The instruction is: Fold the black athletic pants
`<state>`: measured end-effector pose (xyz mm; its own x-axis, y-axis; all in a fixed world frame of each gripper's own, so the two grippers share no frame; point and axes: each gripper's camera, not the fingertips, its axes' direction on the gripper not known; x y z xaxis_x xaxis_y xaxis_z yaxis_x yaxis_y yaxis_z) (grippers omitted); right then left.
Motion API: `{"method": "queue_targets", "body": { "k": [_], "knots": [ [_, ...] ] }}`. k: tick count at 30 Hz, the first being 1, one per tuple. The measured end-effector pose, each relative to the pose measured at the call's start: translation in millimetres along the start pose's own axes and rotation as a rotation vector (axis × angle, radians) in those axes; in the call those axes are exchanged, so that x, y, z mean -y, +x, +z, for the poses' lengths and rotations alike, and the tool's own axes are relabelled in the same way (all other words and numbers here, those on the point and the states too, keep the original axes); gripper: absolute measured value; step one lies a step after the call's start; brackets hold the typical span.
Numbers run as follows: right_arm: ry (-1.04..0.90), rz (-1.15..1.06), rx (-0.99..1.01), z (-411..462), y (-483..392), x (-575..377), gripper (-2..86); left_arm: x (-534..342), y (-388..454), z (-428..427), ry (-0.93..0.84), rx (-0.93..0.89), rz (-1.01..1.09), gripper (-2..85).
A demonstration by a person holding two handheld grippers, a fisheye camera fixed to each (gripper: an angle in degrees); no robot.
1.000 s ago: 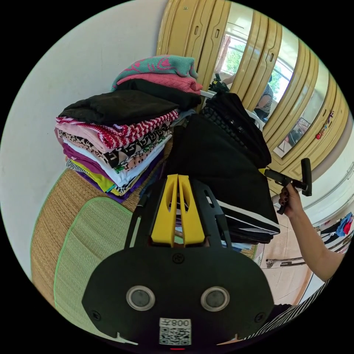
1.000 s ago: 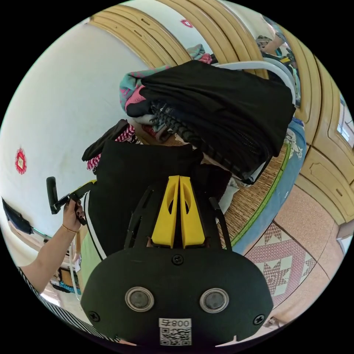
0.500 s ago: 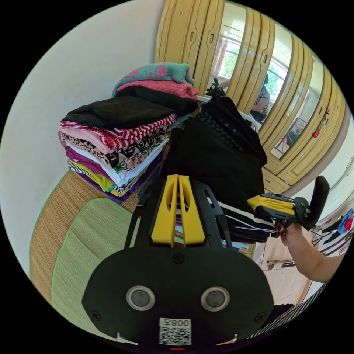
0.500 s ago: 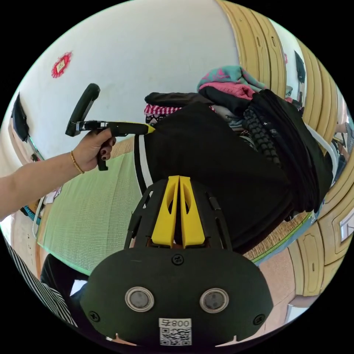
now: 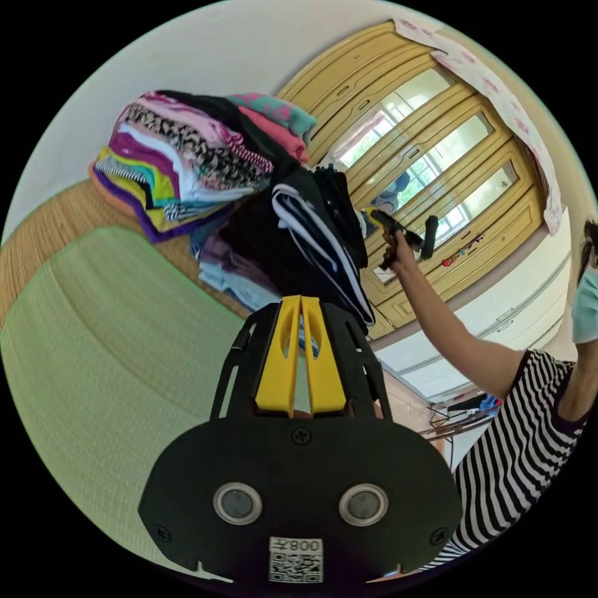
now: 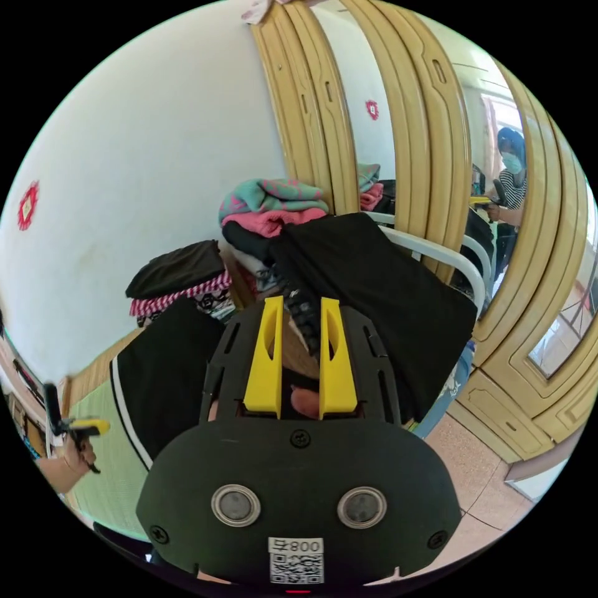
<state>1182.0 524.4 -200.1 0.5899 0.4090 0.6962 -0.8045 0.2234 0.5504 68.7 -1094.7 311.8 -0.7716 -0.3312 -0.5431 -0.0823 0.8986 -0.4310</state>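
The black athletic pants [image 5: 309,235] lie folded, white side stripes showing, on top of a low pile of clothes; in the right gripper view the pants [image 6: 167,369] sit at lower left. My left gripper [image 5: 301,300] is shut with nothing in it, drawn back from the pile above the green mat. It also appears small as the left gripper [image 6: 92,427], held by a hand. My right gripper [image 6: 301,301] is open and empty, facing a black garment [image 6: 380,280] draped on a white rail. A raised hand holds the right gripper [image 5: 381,219] beyond the pile.
A tall stack of folded clothes [image 5: 180,156] stands against the white wall. A green mat [image 5: 106,349] lies over a woven mat. Yellow wardrobe doors with mirrors [image 6: 436,156] stand behind the white rail [image 6: 436,252]. A person in a striped shirt [image 5: 517,430] is at the right.
Both cameras have swung. The left gripper has pulled back from the folded pants. The right gripper has left the pants' edge, risen toward the draped black garment and opened.
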Motion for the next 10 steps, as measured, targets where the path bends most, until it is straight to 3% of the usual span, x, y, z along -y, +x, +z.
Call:
{"method": "queue_targets", "body": {
  "k": [10],
  "knots": [
    [-0.126,-0.058,-0.122,50.3,-2.3,43.3,9.9,-130.7,-25.8,-46.3,-0.139,-0.012,-0.236,0.1]
  ]
}}
